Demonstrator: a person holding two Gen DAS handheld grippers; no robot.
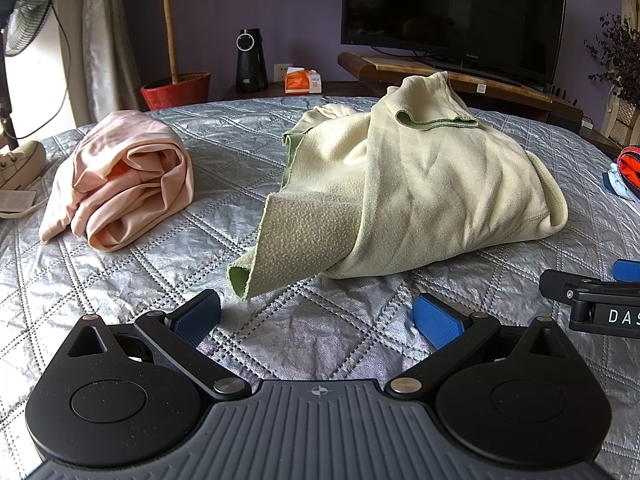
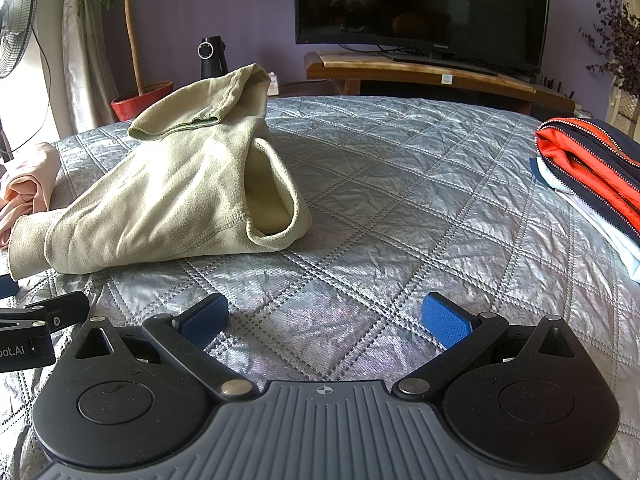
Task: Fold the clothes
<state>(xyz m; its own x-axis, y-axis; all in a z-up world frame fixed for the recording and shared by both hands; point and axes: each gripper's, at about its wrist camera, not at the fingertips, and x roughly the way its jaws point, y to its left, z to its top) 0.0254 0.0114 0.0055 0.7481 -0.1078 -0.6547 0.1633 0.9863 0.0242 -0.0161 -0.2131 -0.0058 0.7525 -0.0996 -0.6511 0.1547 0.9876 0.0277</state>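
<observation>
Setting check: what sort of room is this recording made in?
Most likely a bedroom at home: clothes lie on a bed under a quilted silver bedspread, facing a television on a wooden stand, with a potted plant and standing fan nearby.

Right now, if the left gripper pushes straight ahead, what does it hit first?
Most likely the pale green fleece garment: its hanging flap lies just ahead of the left gripper, whose jaws are open with only the grey quilt between them. Depth is uncertain; a low path may scrape quilt first.
</observation>
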